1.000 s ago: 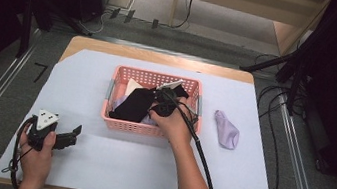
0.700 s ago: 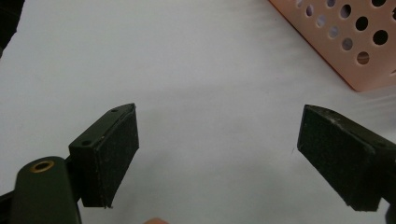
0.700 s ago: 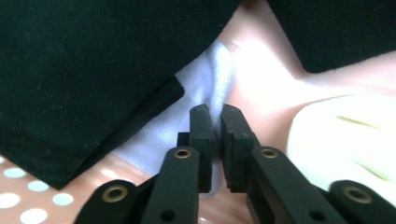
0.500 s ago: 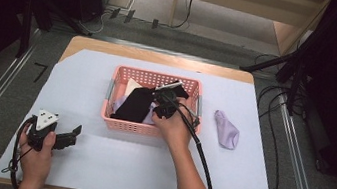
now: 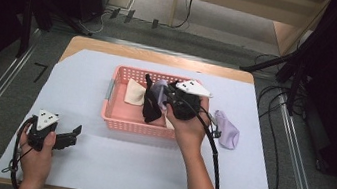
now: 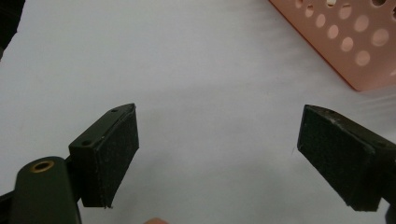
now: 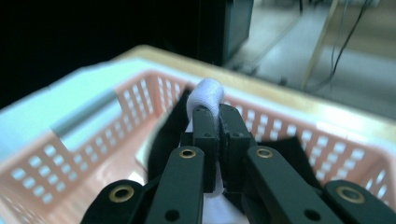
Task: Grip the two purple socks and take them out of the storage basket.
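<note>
lifting a pale sock (image 7: 208, 95) out of the pink basket (image 5: 111, 116), right gripper (image 7: 217, 116) pinching it; next, clearing the rim. left gripper (image 6: 219, 154) spread, idle.

**Colours on the desk**

The basket (image 5: 117, 117) is pink with round holes all over its walls. In it lie a black cloth (image 5: 150, 109) and a cream cloth (image 5: 134, 92). The right tool (image 7: 215, 114) is black with gold screws and pinches a pale purple cloth (image 7: 208, 93). Another pale purple cloth (image 5: 226, 129) lies on the white desk (image 5: 145, 167). The left tool (image 6: 217, 156) is black too.
</note>
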